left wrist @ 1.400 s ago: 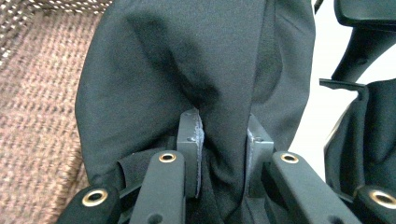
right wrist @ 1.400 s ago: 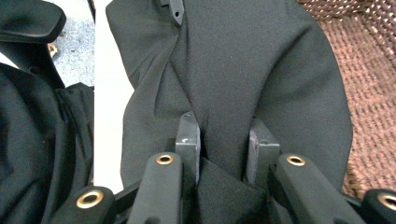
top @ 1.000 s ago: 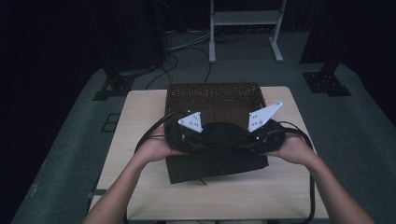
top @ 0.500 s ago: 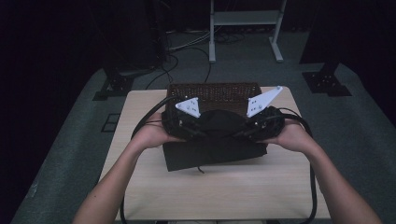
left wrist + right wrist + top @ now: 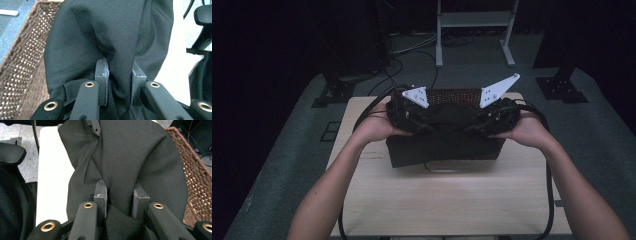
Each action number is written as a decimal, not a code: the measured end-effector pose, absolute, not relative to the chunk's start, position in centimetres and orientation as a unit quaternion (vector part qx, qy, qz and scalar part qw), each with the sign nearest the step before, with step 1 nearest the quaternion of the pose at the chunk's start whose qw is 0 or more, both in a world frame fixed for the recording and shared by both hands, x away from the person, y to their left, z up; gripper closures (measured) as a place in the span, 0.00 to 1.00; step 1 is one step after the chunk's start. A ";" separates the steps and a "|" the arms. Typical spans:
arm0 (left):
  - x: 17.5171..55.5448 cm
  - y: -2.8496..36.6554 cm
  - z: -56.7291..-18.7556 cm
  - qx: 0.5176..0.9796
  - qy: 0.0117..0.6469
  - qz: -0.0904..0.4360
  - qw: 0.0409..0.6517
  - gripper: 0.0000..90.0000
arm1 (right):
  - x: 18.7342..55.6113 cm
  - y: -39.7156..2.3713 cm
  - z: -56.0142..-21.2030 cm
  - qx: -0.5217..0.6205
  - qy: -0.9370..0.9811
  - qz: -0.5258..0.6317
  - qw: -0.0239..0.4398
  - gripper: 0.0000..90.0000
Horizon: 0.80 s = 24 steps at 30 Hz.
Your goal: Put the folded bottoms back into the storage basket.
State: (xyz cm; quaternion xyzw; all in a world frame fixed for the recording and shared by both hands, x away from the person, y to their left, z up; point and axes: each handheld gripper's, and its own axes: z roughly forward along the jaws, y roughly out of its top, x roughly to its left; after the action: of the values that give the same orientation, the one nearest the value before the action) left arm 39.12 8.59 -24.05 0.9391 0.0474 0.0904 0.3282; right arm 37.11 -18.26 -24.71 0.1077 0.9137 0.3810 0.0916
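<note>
No legible text or labels anywhere.

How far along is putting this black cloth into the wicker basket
Done: both grippers, left gripper and right gripper, are shut on the black cloth, a fold pinched in each. In hand: the cloth hangs between them above the table, at the near edge of the wicker basket. Left: probably carrying it over the rim and letting go inside.

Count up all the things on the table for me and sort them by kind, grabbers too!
Black cloth, pinched by both grabbers: 1
Brown woven basket, behind the cloth: 1
Grabbers, the left gripper and the right gripper, both shut on the cloth: 2
Wooden table: 1
Total: 5
</note>
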 end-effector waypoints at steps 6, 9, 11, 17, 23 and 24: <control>40.2 8.5 -23.2 0.938 0.049 0.093 0.330 0.82 | 38.1 -18.5 -23.8 0.112 0.911 0.385 0.095 0.78; 40.7 8.6 -22.9 0.938 0.049 0.096 0.329 0.82 | 38.5 -18.4 -23.5 0.111 0.911 0.386 0.096 0.78; 40.9 8.6 -22.7 0.938 0.051 0.096 0.329 0.82 | 38.7 -18.4 -23.3 0.111 0.910 0.386 0.098 0.78; 41.8 8.5 -21.7 0.938 0.052 0.103 0.327 0.82 | 39.6 -18.3 -22.3 0.113 0.910 0.385 0.103 0.78; 42.8 8.4 -20.9 0.938 0.055 0.103 0.326 0.82 | 40.5 -18.4 -21.5 0.115 0.909 0.386 0.105 0.78; 42.9 8.3 -20.8 0.939 0.056 0.105 0.324 0.82 | 40.6 -18.4 -21.5 0.116 0.909 0.387 0.105 0.78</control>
State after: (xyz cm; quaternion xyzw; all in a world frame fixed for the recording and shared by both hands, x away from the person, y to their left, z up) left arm 42.95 8.32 -20.79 0.9386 0.0557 0.1048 0.3241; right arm 40.61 -18.40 -21.47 0.1162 0.9087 0.3870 0.1047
